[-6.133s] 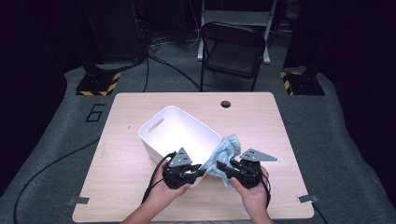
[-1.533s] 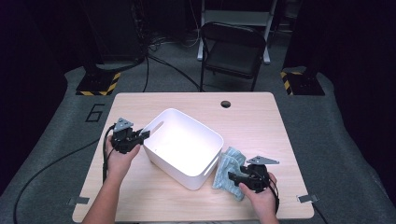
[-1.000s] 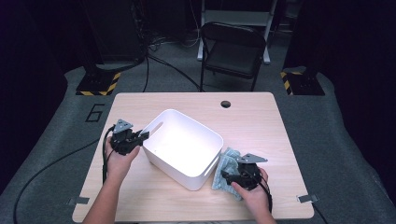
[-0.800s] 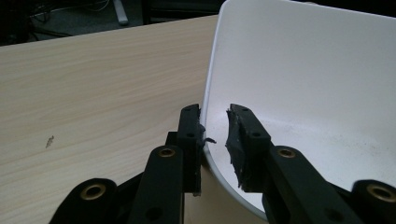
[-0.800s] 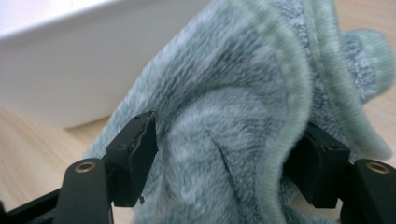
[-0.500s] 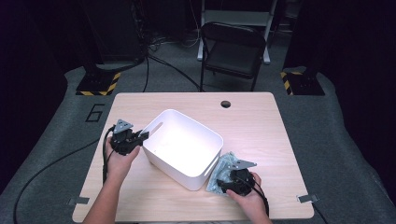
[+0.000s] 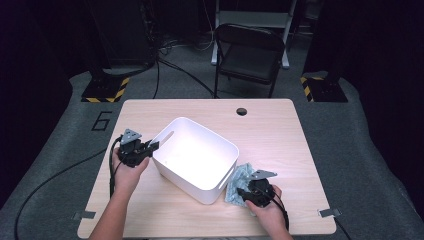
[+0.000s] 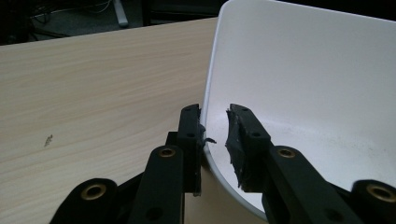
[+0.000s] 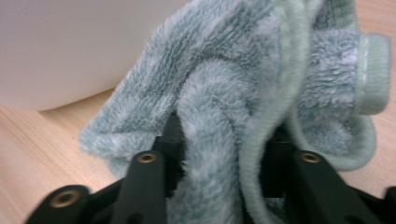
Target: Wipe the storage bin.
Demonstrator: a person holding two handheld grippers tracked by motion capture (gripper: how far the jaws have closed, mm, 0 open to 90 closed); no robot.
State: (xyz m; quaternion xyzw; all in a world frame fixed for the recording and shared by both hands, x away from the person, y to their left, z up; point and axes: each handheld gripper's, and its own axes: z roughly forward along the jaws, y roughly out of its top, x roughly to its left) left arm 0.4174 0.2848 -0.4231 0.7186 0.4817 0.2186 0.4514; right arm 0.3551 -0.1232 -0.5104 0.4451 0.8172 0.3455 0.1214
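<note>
A white plastic bin (image 7: 196,183) stands askew on the middle of the wooden table (image 7: 280,135). My left gripper (image 7: 152,146) is at the bin's left corner. In the left gripper view my left gripper (image 8: 214,126) straddles the rim of the bin (image 8: 299,70), one jaw outside and one inside, shut on it. A pale green terry towel (image 7: 239,176) lies crumpled against the bin's right side. My right gripper (image 7: 242,192) has just been closing on it. In the right gripper view a thick fold of the towel (image 9: 233,84) is bunched between the jaws of my right gripper (image 9: 224,135).
A round cable hole (image 7: 242,111) sits near the table's far edge. A black folding chair (image 7: 250,55) stands behind the table. The bin's wall (image 9: 70,46) rises just left of the towel. Cables trail from both grippers toward the near edge.
My right gripper has slid a little toward the near side of the towel and its jaws have closed around a fold. The left gripper and the bin have stayed put.
</note>
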